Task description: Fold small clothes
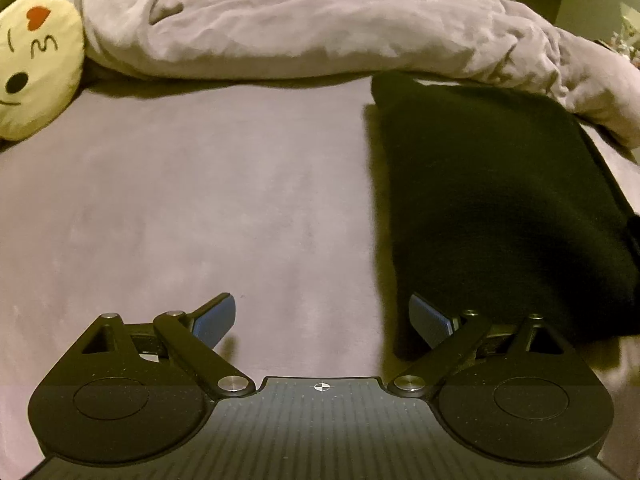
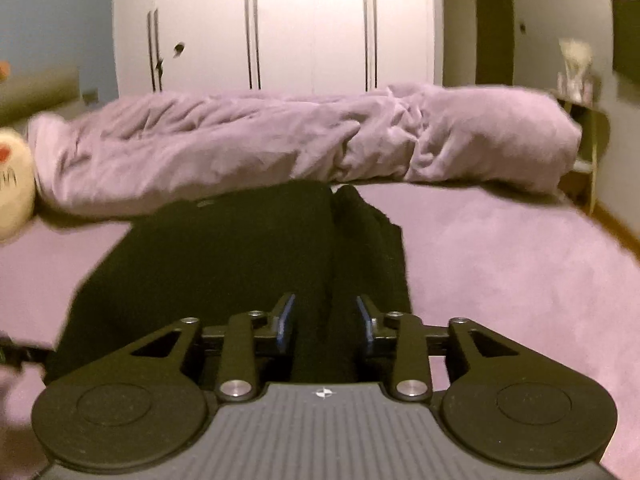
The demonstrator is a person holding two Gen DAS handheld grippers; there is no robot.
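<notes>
A black garment (image 1: pixel 500 200) lies flat on the purple bed sheet (image 1: pixel 200 200), folded into a long strip. In the left wrist view my left gripper (image 1: pixel 322 304) hangs open over bare sheet, its right finger at the garment's near left edge and nothing between the blue pads. In the right wrist view the same black garment (image 2: pixel 240 260) stretches away from me, with a raised fold running down its right side. My right gripper (image 2: pixel 325 300) stands over its near end, jaws partly apart. The dark cloth lies between and under the fingers, and the pads do not press on it.
A crumpled lilac duvet (image 1: pixel 320 32) is heaped along the far side of the bed (image 2: pixel 280 140). A yellow face cushion (image 1: pixel 36 68) sits at the far left. A white wardrobe (image 2: pixel 280 20) stands behind the bed, a small shelf (image 2: pixel 580 120) at the right.
</notes>
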